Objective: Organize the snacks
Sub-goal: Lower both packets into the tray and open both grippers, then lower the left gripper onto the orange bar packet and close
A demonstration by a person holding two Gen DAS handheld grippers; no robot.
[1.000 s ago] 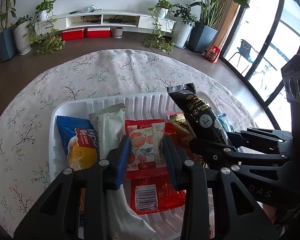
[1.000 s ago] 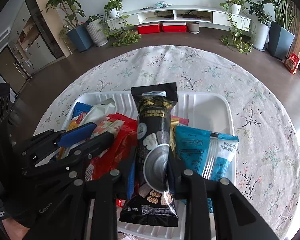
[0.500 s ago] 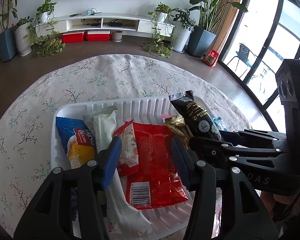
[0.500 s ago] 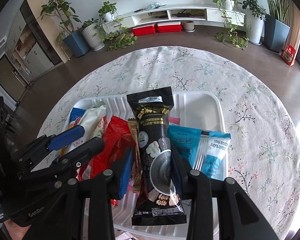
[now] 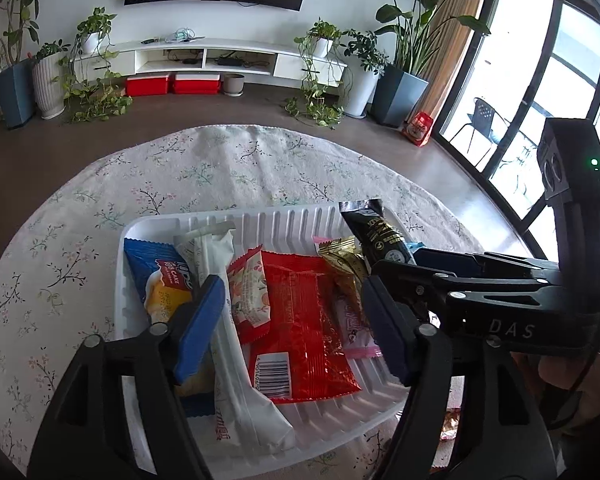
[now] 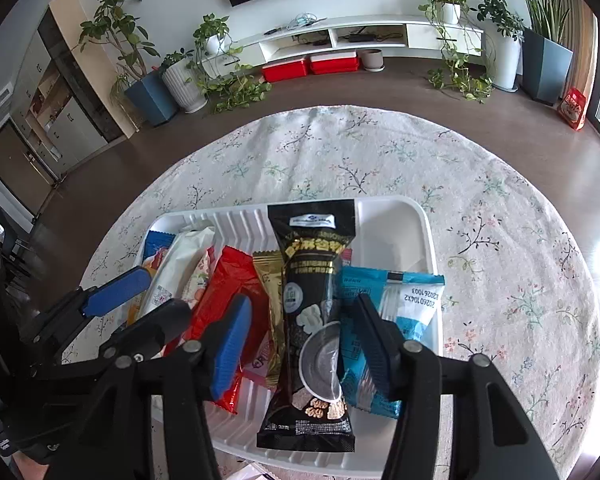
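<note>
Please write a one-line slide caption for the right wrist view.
Right hand-held gripper opening over a black snack packet lying in the white tray.

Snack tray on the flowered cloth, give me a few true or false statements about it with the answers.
1. The black packet lies between the right hand-held gripper pads, its jaws opening. True.
2. The tray is blue. False: it is white.
3. The light blue packet lies on the cloth outside the tray. False: it lies in the tray, beside the black packet.
4. The left hand-held gripper, its jaws opening, stands over the red packet. True.
</note>
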